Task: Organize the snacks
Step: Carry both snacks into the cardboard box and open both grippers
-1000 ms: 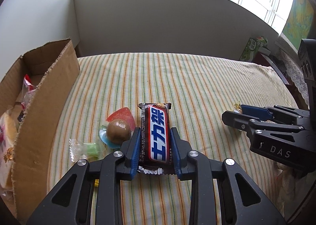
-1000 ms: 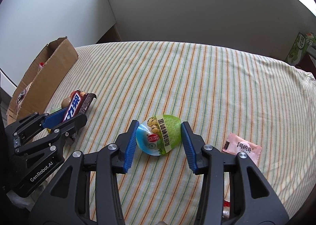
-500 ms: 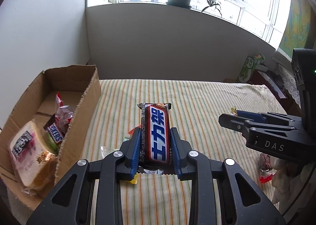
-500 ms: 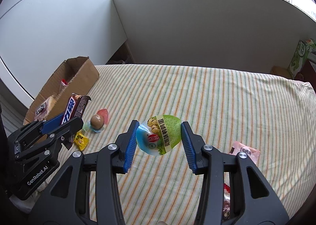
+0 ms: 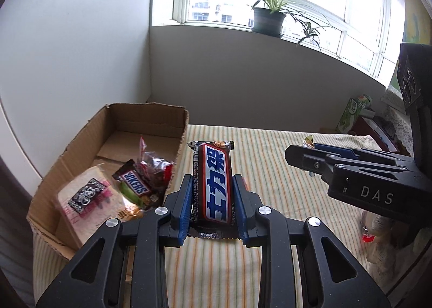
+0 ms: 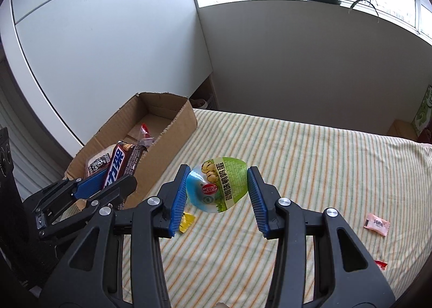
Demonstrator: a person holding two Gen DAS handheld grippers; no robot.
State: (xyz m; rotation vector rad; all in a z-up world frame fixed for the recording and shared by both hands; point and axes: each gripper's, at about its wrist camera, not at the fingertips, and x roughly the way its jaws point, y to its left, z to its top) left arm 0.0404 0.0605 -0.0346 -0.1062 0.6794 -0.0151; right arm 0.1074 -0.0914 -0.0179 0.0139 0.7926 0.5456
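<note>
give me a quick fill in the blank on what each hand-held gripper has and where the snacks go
The left hand-held gripper is shut on a chocolate ____.
The right hand-held gripper is shut on a green and blue egg ____.
Snacks already lie in the ____ box.
A potted ____ stands on the windowsill.

Missing: bar; packet; cardboard; plant

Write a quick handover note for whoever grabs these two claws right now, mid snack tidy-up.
Left claw: shut on the chocolate bar, held in the air beside the cardboard box.
Right claw: shut on the green egg snack pack, held above the striped cloth.
Done: the box already holds a bread pack, a Snickers and a red-topped bag.
Left: drop both held snacks into the box, then collect the yellow candy, pink sachet and red wrapper from the cloth.
</note>
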